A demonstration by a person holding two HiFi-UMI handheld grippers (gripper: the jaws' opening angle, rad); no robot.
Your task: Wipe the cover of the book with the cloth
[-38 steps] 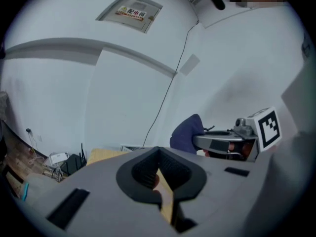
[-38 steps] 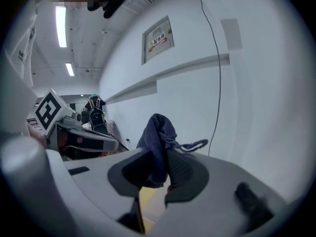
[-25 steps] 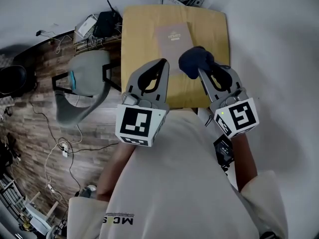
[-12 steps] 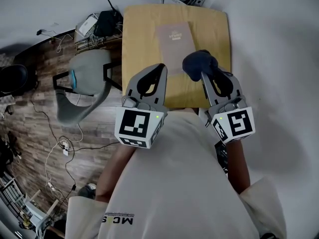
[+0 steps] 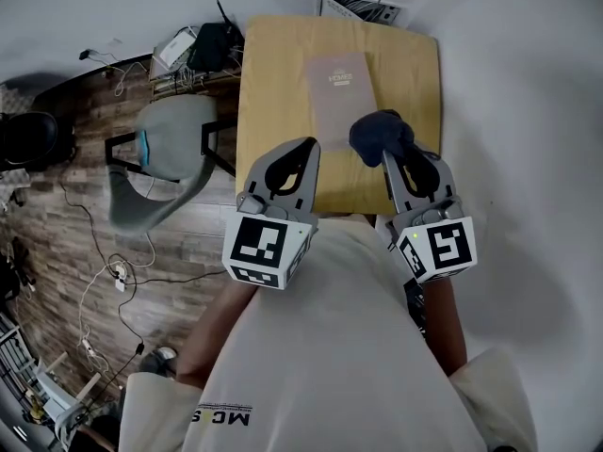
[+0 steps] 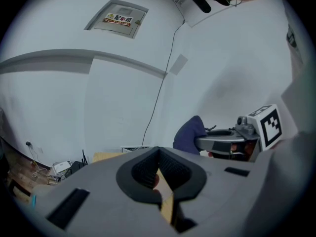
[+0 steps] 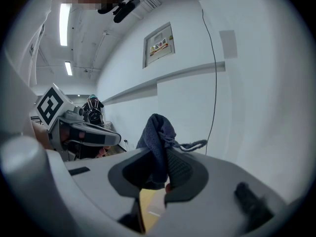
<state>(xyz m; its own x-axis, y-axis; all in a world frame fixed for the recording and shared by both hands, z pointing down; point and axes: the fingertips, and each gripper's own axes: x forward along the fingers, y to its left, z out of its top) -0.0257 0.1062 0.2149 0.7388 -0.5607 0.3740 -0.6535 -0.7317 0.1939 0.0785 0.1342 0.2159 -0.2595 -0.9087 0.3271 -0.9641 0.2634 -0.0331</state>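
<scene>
Head view: one book (image 5: 341, 90) lies flat on the yellow worktop (image 5: 273, 73). One dark blue cloth (image 5: 379, 136) sits over the book's near right corner; contact with the cover cannot be confirmed. The right gripper (image 5: 387, 156) carries the cloth. The left gripper (image 5: 308, 149) is just beside the book's near left corner. One grey chair (image 5: 170, 144) stands well left of the book, off the worktop.

Left gripper view: the left gripper (image 6: 158, 151) has its jaws clenched tip to tip, with nothing between them. The right gripper (image 6: 224, 141) and cloth (image 6: 188, 135) show to the right.

Right gripper view: the right gripper (image 7: 165, 156) has its jaws grasping the cloth (image 7: 158, 132), which bunches upward above them. The left gripper (image 7: 86, 132) shows to the left.
</scene>
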